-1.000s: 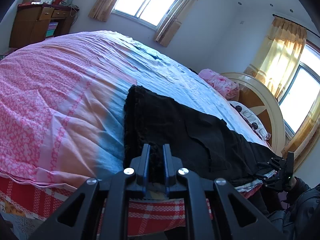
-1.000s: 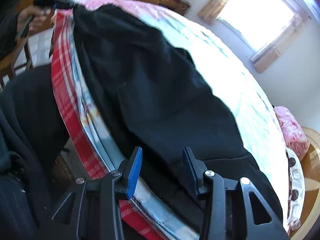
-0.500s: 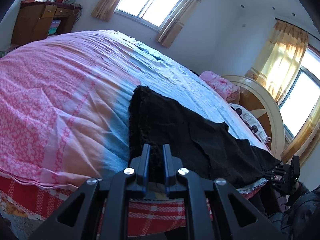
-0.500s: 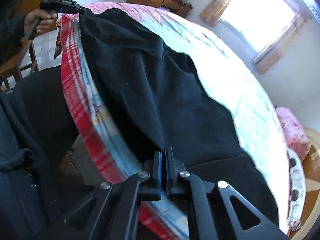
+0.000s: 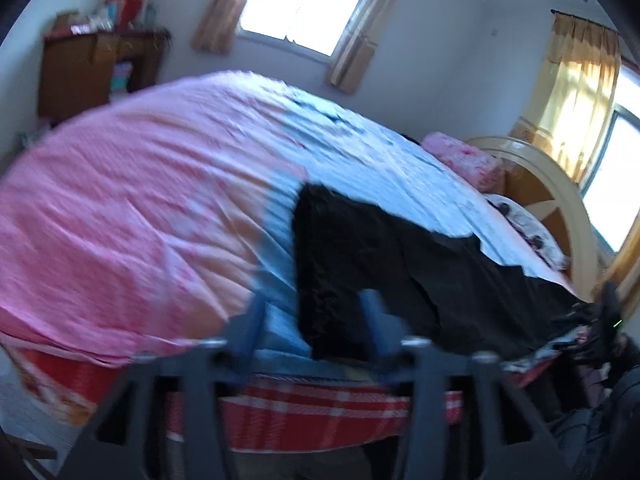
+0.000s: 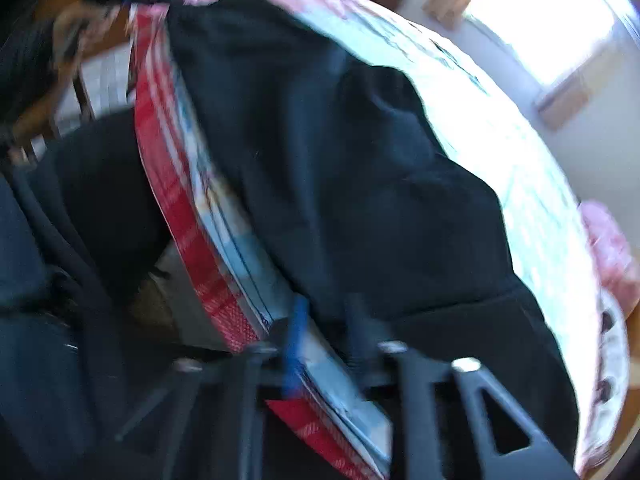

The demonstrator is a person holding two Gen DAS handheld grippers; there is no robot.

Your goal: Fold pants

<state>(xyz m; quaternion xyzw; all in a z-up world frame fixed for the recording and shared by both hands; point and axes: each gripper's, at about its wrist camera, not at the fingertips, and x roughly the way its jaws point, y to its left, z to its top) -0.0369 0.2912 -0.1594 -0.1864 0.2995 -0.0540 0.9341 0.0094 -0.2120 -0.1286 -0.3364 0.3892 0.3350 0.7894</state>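
1. A wooden cabinet is being seen far beyond the bed, against the wall at the left of the left wrist view.
2. The bed is being covered by a quilt that is pink on its left part and pale blue toward the headboard; a red checked sheet is being shown along the bed's near edge.
3. The black pants are being laid along the near edge of the bed, stretching from its middle toward the headboard end.
4. The left gripper is being held over the near edge of the bed with its jaws being opened; the end of the pants is being framed between the blue fingers, and no pad is being pressed on the cloth as far as the blur allows.
5. A pink pillow is being kept on the bed just before the headboard.
6. The right gripper is being held over the bed's near edge at the pants' other end, its jaws also being opened; the pants' hem is lying between the fingers, apparently ungripped.
7. In the right wrist view, the pants are being spread up the bed's edge toward the person's far hand, which is blurred.
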